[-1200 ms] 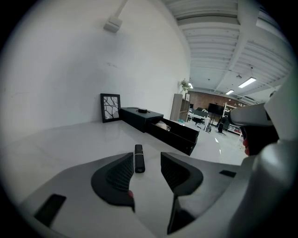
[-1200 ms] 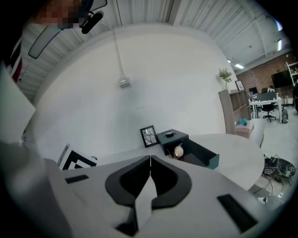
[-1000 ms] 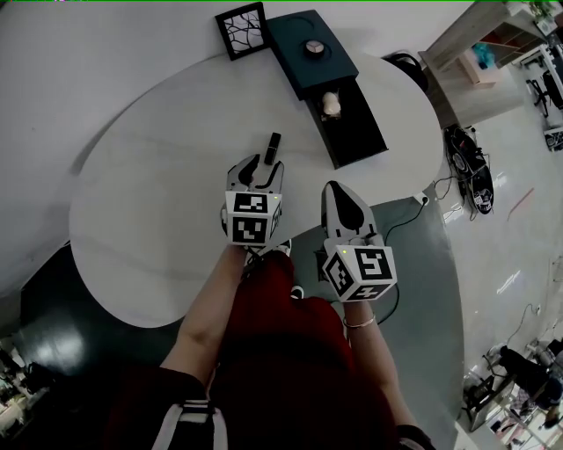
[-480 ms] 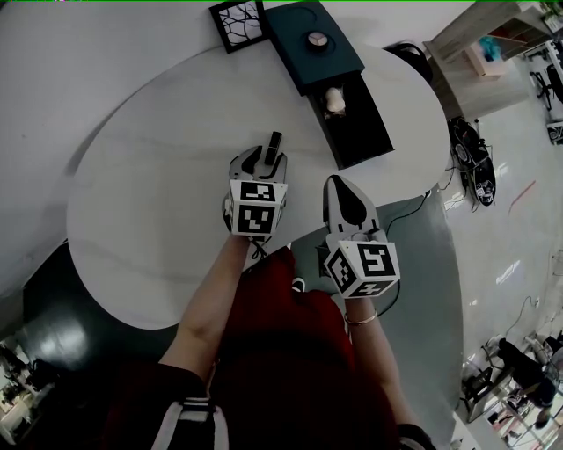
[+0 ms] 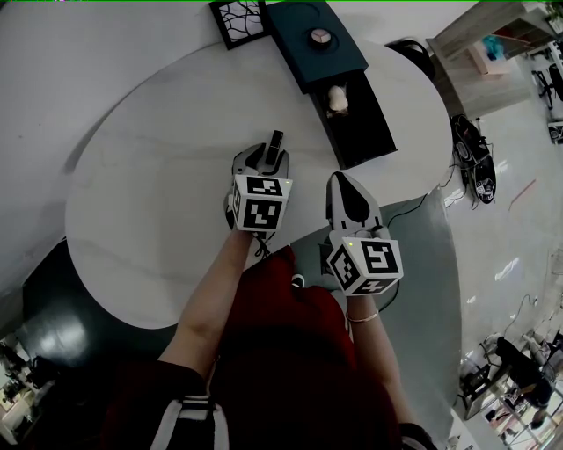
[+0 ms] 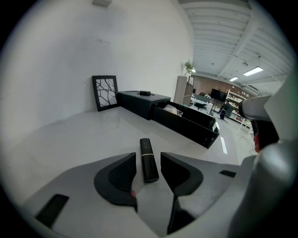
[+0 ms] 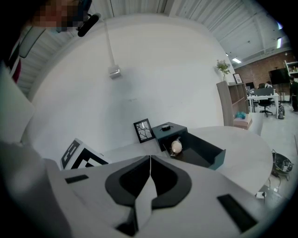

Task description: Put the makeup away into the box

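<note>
Fingers (image 6: 122, 174) of the left gripper (image 6: 148, 157) stand apart, one on each side of a single slim black lipstick tube (image 6: 148, 166) lying flat on the smooth white table (image 5: 158, 193) (neither pad touches it). The right gripper (image 7: 150, 160) has its two jaws pressed together, empty. One dark rectangular box (image 5: 341, 63) sits beyond, its drawer (image 5: 365, 134) pulled out with one pale rounded item (image 5: 337, 99) inside. One square black frame (image 5: 239, 19) stands beside it.
</note>
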Tool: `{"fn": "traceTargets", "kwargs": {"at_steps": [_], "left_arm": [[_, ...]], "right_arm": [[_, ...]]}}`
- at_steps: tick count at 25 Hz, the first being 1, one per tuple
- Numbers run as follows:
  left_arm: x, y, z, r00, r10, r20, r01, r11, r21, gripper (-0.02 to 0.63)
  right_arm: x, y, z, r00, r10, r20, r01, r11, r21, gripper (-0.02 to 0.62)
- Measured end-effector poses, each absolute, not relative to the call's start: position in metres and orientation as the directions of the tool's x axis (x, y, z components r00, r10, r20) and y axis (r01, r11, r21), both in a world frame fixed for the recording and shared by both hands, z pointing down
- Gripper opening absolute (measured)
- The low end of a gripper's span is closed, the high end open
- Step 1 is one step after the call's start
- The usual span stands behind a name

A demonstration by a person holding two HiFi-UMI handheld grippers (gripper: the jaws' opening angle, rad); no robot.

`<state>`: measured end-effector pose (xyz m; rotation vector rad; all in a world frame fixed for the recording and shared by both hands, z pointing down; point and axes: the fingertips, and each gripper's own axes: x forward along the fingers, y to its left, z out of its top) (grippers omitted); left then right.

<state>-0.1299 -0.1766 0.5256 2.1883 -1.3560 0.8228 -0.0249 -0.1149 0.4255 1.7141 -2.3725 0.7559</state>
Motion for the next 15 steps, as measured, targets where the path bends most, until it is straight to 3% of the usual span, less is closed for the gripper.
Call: {"fn": "traceTargets", "kwargs": {"at_steps": [15], "left_arm": [[-0.130, -0.175, 0.534, 0.304, -0.617, 0.725, -0.893, -0.449, -0.008, 0.133]], "right_arm": [[-0.030, -0.112, 0.435, -0.348, -0.851, 0.394, -0.918, 0.225, -0.327, 0.015]]}}
